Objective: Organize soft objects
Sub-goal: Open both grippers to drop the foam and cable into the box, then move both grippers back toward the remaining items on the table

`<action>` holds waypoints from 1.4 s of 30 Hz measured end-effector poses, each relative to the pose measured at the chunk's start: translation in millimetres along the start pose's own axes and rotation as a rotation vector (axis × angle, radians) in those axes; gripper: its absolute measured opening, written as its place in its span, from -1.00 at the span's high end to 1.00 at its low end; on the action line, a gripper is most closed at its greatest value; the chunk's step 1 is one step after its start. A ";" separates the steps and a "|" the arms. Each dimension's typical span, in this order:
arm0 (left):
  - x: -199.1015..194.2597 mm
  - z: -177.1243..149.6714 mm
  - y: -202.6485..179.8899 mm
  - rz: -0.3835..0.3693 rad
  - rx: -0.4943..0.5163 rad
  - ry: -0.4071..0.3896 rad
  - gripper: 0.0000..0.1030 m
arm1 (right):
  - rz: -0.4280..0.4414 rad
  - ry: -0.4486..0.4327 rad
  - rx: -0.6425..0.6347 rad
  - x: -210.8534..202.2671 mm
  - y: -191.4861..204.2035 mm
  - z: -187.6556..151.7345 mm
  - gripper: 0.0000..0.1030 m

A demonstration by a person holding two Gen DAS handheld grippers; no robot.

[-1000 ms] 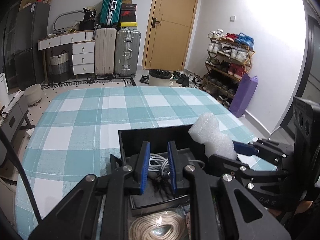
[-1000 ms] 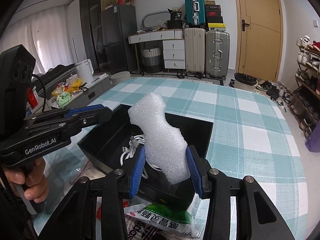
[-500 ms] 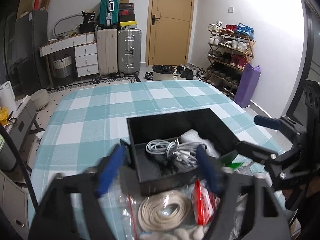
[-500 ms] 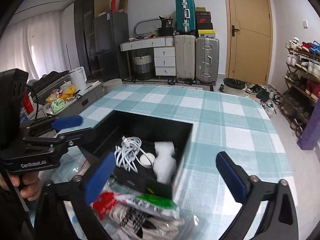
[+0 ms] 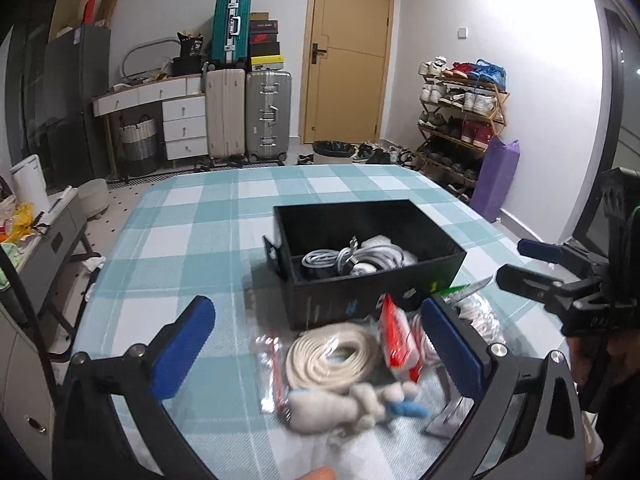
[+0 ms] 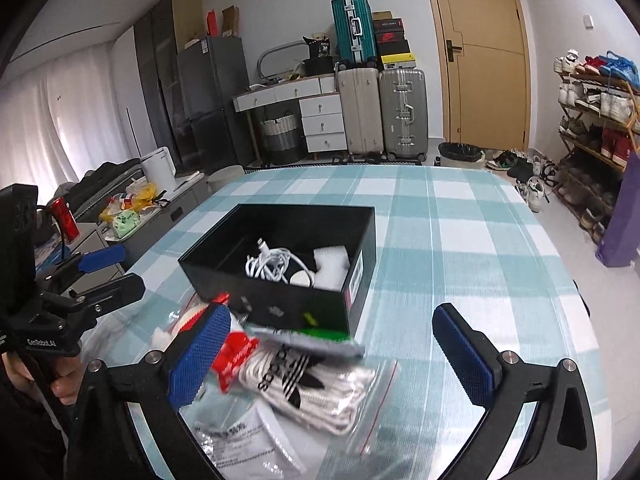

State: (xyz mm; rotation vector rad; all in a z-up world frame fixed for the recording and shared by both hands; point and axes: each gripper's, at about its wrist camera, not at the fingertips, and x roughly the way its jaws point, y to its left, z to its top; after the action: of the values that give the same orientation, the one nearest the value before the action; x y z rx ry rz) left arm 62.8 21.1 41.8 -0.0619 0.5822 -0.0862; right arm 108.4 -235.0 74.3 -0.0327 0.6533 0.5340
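Observation:
A black box (image 5: 360,296) stands on the checked tablecloth and holds white cables (image 5: 340,258) and a white foam piece (image 6: 332,266). My left gripper (image 5: 316,308) hangs in front of the box, its jaws opening wide with nothing pressed between them. Under it lie a bagged coil of cream cord (image 5: 332,354) and a white and blue plush toy (image 5: 360,400). My right gripper (image 6: 330,314) is open near the box's front corner, above a clear bag of white socks (image 6: 304,384) and a red-labelled pack (image 6: 236,354).
The table (image 6: 460,240) stretches far beyond the box. A person's hand (image 6: 64,384) holds the left gripper's handle at the left edge. Suitcases (image 5: 248,112), a drawer unit, a door and a shoe rack (image 5: 460,116) line the far wall.
Both grippers were shut, the right one on the foam piece and the left in the box. Both opened wide and pulled back; the foam now lies in the box.

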 end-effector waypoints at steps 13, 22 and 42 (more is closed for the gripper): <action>-19.2 -23.3 -0.2 0.029 -0.002 0.018 -1.00 | 0.037 0.044 -0.066 -10.4 19.1 -21.6 -0.99; -17.2 -36.0 -14.0 0.022 0.045 0.055 -1.00 | 0.037 0.056 -0.142 -17.9 36.0 -32.4 -0.99; -9.4 -44.4 -19.4 0.016 0.061 0.095 -1.00 | 0.145 0.251 -0.255 5.5 56.6 -65.7 -0.99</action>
State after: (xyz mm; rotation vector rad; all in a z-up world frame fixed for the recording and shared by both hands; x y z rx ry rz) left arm 29.2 1.3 11.5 0.0062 0.6740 -0.0921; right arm 47.3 -196.2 26.2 -0.2974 0.8327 0.7587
